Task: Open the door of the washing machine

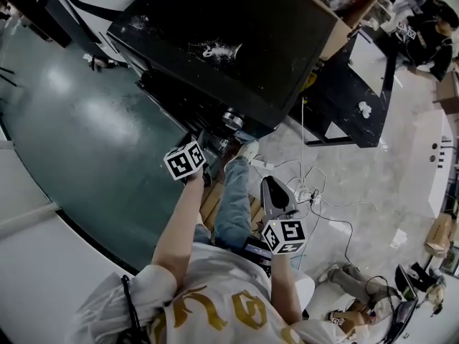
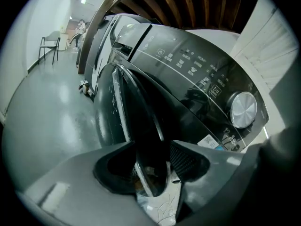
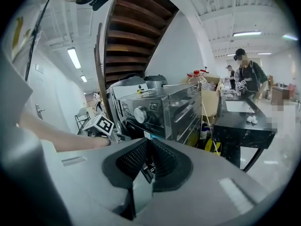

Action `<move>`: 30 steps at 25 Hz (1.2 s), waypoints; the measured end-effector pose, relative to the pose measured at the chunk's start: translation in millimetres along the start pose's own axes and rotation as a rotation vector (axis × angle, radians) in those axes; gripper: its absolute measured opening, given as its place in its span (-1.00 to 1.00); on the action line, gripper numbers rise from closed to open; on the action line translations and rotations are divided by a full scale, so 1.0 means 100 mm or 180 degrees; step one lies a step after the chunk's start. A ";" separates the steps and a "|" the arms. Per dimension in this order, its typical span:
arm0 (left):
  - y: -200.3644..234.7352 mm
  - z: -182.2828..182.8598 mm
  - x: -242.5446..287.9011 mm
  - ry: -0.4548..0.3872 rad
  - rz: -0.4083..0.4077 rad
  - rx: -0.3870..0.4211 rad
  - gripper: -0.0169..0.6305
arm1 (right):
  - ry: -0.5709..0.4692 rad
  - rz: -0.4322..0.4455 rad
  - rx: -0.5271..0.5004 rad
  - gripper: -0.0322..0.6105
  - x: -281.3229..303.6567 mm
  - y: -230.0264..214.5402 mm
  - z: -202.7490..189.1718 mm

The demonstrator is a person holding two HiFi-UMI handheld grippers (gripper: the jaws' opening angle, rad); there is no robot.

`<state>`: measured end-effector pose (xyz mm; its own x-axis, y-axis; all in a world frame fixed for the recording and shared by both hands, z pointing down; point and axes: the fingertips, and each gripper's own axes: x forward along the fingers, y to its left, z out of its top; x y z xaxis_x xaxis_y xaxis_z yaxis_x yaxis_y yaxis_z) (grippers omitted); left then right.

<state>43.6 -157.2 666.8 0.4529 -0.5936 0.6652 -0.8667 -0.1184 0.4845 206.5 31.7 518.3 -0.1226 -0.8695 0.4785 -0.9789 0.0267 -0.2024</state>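
Seemingly the door (image 2: 134, 112) stands part-way out from the front of the washing machine (image 1: 229, 41). Its dark curved rim sits edge-on between the jaws of the left gripper (image 2: 153, 166). Those jaws are closed in on the rim from both sides, with no gap showing on the side nearer the washing machine's dial (image 2: 243, 109), so the grip looks taken. The right gripper (image 3: 149, 160) hangs well clear of the washing machine's front, its jaws drawn almost together with nothing in them.

To swing the door well, I judge that the left gripper should hold firm and travel in an arc about the door's hinge, not straight away from the washing machine. A straight pull would twist the rim in the jaws and could let it slip. Turning the wrist with the door should keep the jaws flat on the rim. The right gripper has no part in this and is best kept off the washing machine's front, so the door has room.

No view shows the hinge, so which side of the washing machine it sits on is a guess. From the head camera the door is hidden below the washing machine's top and behind the left gripper itself. The jaw farther from the dial lies in shadow, so its contact is unclear. The drum opening behind the door cannot be made out.
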 end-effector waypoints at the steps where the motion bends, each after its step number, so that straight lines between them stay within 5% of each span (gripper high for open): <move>1: 0.01 -0.03 0.00 0.0015 -0.0028 -0.0050 -0.27 | 0.0001 0.0008 -0.0009 -0.79 -0.01 0.02 0.00; 8: 0.11 -0.12 -0.08 0.0020 -0.0093 -0.0238 -0.30 | 0.0021 0.0057 -0.0059 -0.80 0.00 0.10 -0.02; 30: 0.62 -0.25 -0.59 0.0038 0.0022 -0.0051 -0.36 | 0.0056 0.0477 -0.0296 -0.80 0.17 0.76 -0.02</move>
<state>-31.8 -110.1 671.7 0.4494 -0.5848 0.6753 -0.8665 -0.1014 0.4888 129.7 19.6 513.0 -0.2705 -0.8436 0.4639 -0.9602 0.2017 -0.1931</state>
